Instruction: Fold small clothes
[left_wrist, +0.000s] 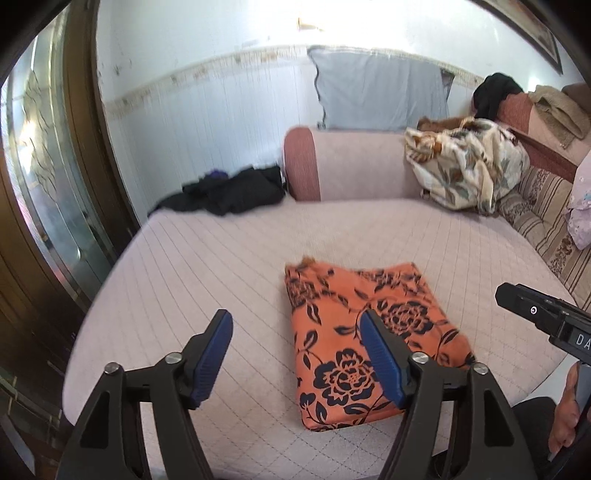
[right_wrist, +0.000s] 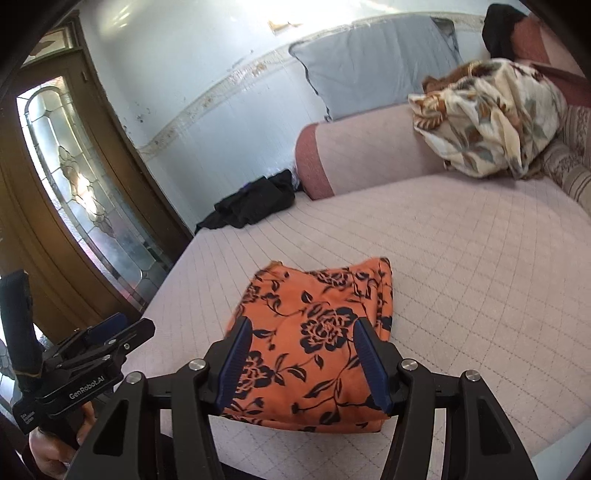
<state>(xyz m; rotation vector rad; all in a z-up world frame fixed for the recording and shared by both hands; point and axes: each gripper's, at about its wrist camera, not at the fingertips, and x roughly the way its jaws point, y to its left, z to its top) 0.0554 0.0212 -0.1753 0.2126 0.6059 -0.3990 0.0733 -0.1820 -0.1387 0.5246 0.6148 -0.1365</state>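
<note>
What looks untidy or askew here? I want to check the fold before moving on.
The folded orange floral cloth lies flat, but its far edge is uneven, with a small tuft sticking up at the far left corner. A black garment lies crumpled at the bed's far edge.

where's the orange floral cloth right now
The orange floral cloth lies folded flat on the pink quilted sofa seat, low centre in both wrist views, just ahead of both open grippers and well short of the black clothes by the wall.

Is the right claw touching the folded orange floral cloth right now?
Apart. Right wrist view: right claw hangs open above the orange floral cloth, nothing pinched.
</note>
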